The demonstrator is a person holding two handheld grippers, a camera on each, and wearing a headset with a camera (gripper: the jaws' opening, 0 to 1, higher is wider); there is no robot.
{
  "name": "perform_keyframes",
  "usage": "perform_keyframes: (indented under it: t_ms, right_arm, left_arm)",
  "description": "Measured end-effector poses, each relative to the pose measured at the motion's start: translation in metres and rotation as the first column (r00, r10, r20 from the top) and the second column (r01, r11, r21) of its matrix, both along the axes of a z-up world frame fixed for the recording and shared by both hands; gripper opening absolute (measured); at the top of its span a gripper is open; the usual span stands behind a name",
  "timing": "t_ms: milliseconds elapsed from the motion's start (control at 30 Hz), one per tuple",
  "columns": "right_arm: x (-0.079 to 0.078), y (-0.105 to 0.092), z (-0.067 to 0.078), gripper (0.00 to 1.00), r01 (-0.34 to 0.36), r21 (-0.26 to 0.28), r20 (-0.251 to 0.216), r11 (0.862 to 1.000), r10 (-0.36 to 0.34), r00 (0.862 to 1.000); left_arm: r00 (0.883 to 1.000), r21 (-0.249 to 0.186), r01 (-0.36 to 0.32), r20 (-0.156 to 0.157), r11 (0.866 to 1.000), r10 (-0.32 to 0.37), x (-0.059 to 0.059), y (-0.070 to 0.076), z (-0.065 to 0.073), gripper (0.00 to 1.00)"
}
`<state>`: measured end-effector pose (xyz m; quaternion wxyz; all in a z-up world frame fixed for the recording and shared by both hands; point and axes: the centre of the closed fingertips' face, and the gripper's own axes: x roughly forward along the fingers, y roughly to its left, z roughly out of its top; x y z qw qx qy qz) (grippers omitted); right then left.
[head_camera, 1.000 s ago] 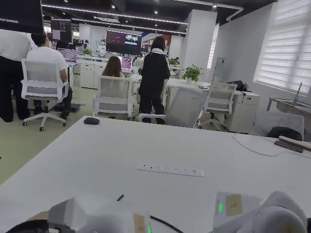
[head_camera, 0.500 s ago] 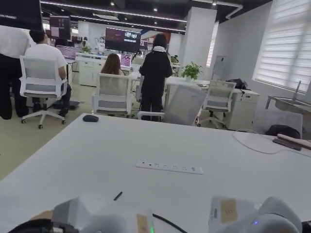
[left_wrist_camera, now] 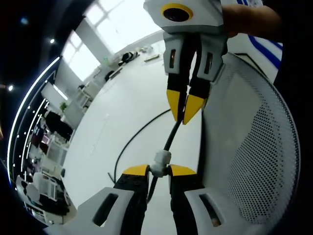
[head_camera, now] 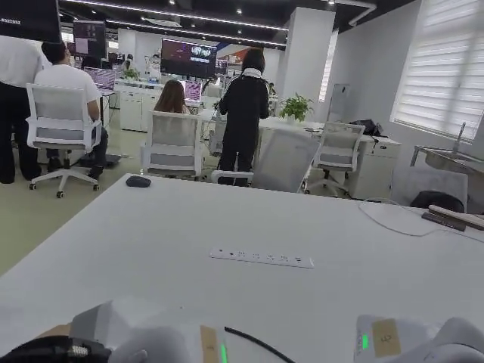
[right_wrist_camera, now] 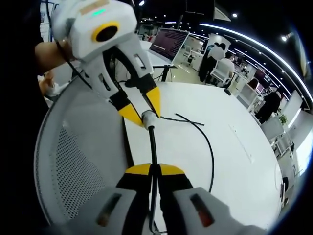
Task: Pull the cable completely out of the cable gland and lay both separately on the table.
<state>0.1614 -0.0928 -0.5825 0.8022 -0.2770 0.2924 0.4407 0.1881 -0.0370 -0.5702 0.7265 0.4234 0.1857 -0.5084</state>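
Two grippers meet tip to tip beside a white mesh chair back (right_wrist_camera: 73, 161). The left gripper (left_wrist_camera: 160, 170) is clamped on the white cable gland (left_wrist_camera: 160, 160). The right gripper (right_wrist_camera: 154, 169) pinches the black cable (right_wrist_camera: 152, 147), which passes through the gland and loops out over the white table (head_camera: 151, 227). Farther off on the table lies a power strip (head_camera: 262, 259).

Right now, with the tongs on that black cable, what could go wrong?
1. The left tongs hold the white gland only at their tips; it may slip out.
2. The work hangs near the edge of the table, beside a mesh chair, so a dropped gland could fall.
3. The right tongs grip the thin cable; it might slide through rather than pull free.
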Motion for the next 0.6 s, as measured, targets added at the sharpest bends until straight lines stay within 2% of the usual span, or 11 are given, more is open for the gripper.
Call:
perform_keyframes:
  t_ms: [133, 400, 600]
  right_arm:
    - [0.0, -0.015, -0.008, 0.03, 0.02, -0.043, -0.005, 0.999, -0.02, 1.0]
    - [0.0, -0.031, -0.016, 0.03, 0.05, -0.068, -0.018, 0.996, -0.052, 0.998]
    - [0.003, -0.046, -0.023, 0.03, 0.073, -0.112, -0.021, 0.991, -0.076, 0.997]
  left_arm:
    - [1.0, 0.002, -0.012, 0.0, 1.0, 0.012, 0.004, 0.004, 0.0, 0.17]
    - [1.0, 0.001, -0.017, -0.002, 1.0, 0.017, 0.005, 0.005, 0.001, 0.17]
    - [1.0, 0.003, -0.021, -0.003, 1.0, 0.021, 0.006, 0.008, 0.001, 0.17]
